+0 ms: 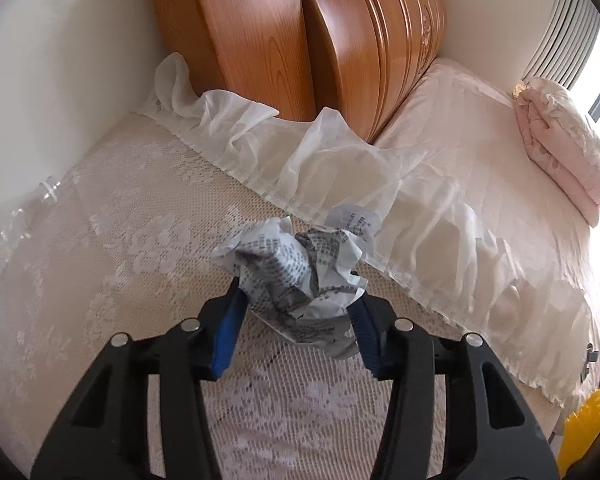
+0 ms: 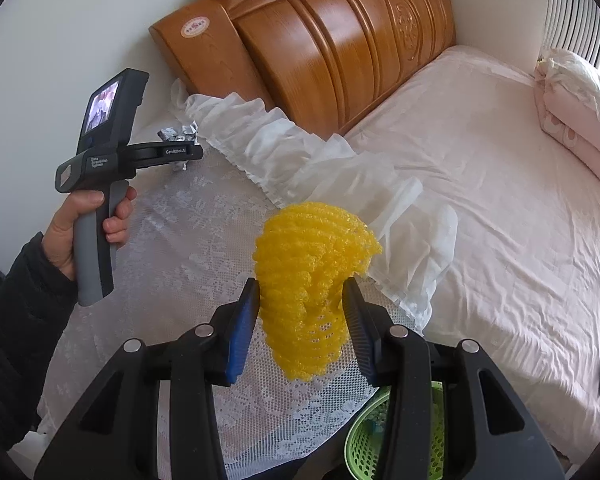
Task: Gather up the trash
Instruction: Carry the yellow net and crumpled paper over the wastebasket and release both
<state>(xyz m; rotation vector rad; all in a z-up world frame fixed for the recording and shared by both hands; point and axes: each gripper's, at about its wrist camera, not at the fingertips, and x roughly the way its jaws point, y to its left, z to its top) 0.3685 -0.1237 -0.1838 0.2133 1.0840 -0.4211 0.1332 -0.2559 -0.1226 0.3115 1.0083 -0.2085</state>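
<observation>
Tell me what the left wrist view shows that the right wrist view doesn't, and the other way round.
Left wrist only: the left gripper from behind, shut on the crumpled paper, and a clear bottle lying by the wall.

Right wrist only: the right gripper shut on the yellow foam net, a green basket below it, and the left hand holding its gripper's handle.

Both: the wooden headboard, white ruffled cloth, lace cover, pink bed and folded quilt. The net shows at the left view's edge; the paper shows small in the right view.
</observation>
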